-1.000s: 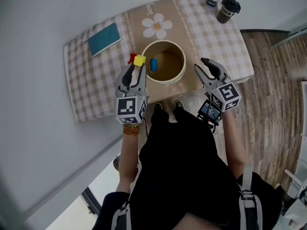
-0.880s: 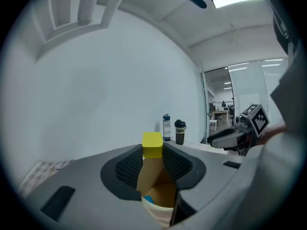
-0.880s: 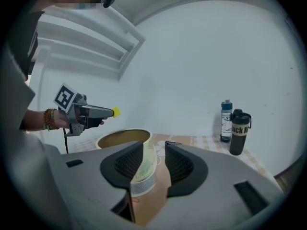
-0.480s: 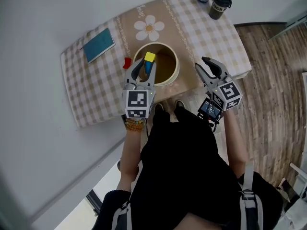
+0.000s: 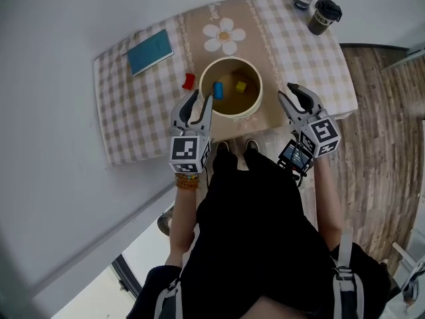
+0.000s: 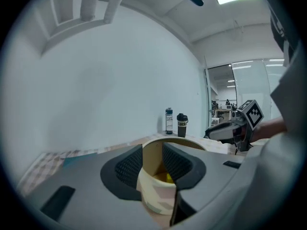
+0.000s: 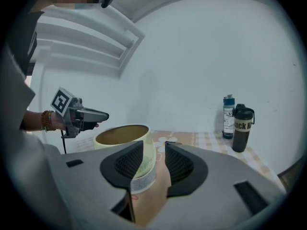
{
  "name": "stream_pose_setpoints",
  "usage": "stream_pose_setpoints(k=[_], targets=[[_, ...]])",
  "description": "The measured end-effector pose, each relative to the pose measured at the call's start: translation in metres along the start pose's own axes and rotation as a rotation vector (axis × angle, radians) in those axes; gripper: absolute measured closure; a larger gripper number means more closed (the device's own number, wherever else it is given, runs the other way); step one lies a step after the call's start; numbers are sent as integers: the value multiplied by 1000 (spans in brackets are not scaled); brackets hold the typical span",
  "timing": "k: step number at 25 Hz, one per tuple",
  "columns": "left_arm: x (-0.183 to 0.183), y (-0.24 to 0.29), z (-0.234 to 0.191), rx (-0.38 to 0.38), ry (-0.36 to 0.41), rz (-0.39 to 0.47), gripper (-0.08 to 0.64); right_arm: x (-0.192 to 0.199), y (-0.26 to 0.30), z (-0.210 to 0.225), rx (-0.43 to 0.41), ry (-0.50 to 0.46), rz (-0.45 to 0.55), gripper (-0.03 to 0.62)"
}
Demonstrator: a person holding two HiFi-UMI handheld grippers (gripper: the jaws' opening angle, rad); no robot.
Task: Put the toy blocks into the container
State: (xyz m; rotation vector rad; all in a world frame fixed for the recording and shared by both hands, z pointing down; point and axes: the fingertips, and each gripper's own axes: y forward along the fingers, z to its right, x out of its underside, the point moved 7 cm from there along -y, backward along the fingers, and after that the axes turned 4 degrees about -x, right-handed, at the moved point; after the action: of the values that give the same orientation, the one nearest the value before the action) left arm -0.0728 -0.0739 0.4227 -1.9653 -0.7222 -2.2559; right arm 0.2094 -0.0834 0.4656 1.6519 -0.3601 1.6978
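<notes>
One red toy block (image 5: 188,81) sat on the checked tablecloth (image 5: 139,105) beside the round cream container (image 5: 232,113); light, rigid, I judged (pinch across its sides). My left gripper (image 5: 202,98) and right gripper (image 5: 285,90) gaped empty.

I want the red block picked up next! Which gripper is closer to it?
Left. The left gripper is close by the red block, on its side of the container. The right gripper is across the container, much farther away.
</notes>
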Motion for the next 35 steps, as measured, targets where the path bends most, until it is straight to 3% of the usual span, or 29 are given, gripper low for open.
stream_pose_setpoints(k=[7,12,20,23,28,35], targets=[[50,-40,-47,-131,-98,-78,425,-7,18,-10,-38,-16,-15,442],[71,-61,-73,-183,-141,-76,428,-27,25,-32,-61,-50,3,442],[79,-83,-126,-158,-158,-14,439,-91,61,-144,-131,-166,74,442],[81,-95,-151,-174,-134,9,515,-104,89,-192,-182,-136,125,442],[84,-119,-192,-170,-140,67,551,-79,152,-254,-200,-226,39,442],[98,-142,-225,-106,-120,93,551,-12,239,-263,-36,-188,-83,442]])
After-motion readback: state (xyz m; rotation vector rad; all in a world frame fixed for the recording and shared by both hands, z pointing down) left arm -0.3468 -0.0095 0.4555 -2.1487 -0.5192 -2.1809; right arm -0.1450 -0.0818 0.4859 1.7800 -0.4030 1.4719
